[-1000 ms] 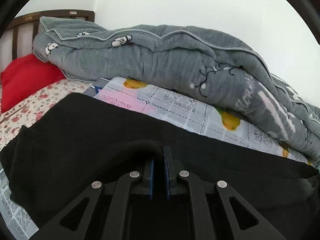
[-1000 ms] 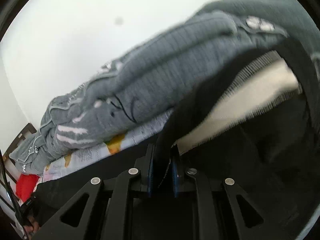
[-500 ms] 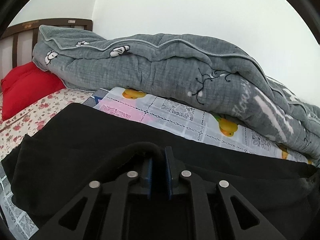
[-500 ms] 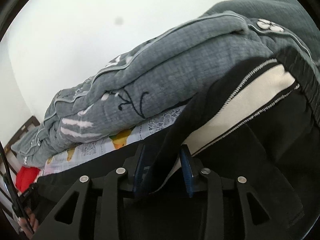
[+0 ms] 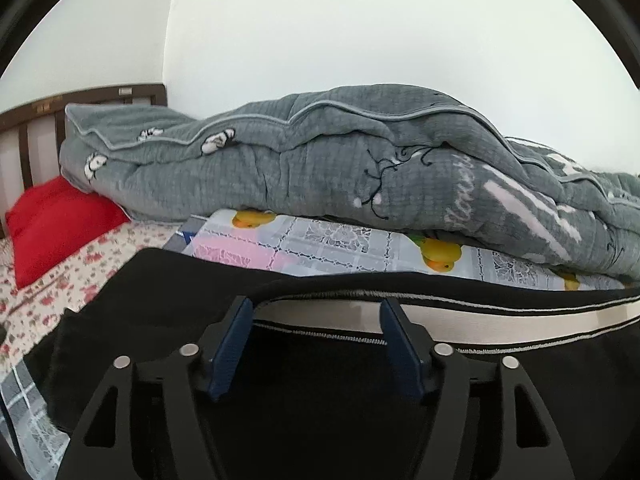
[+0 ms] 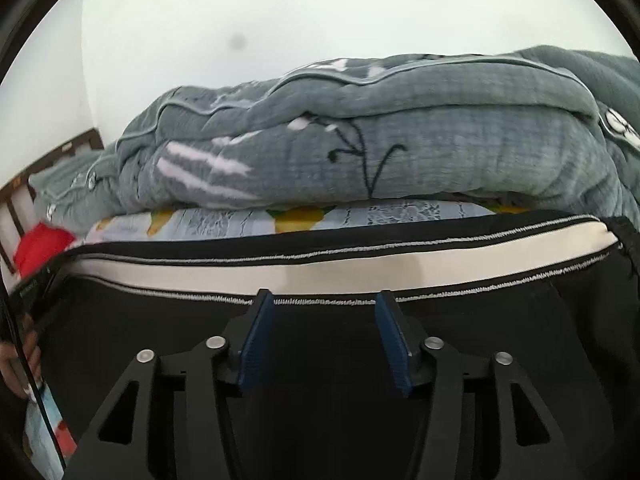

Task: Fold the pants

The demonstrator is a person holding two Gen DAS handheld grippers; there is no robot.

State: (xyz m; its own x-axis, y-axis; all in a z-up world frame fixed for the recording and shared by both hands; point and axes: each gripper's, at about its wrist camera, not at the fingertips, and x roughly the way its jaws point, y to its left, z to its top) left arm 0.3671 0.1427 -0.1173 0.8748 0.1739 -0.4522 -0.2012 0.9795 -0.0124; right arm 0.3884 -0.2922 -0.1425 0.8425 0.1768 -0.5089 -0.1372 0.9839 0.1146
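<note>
The bed (image 5: 60, 276) under a white wall carries a rolled grey quilt (image 5: 320, 168), a duck-print sheet (image 5: 340, 240) and a red pillow (image 5: 56, 228). Black pants (image 6: 500, 320) with a white side stripe (image 6: 320, 270) lie flat along its near edge. Both the left gripper (image 5: 316, 320) and right gripper (image 6: 324, 320) hover with fingers spread, holding nothing. 1 lengthwise fold looks laid; next likely calls for regripping 1 end to fold across.

Ahead of the left gripper (image 5: 316, 320), flat black pants (image 5: 168, 300) leave low open room; beyond them the bulky grey quilt (image 5: 320, 168) blocks the way; the right gripper (image 6: 324, 312) faces that same barrier; above it, free air.
</note>
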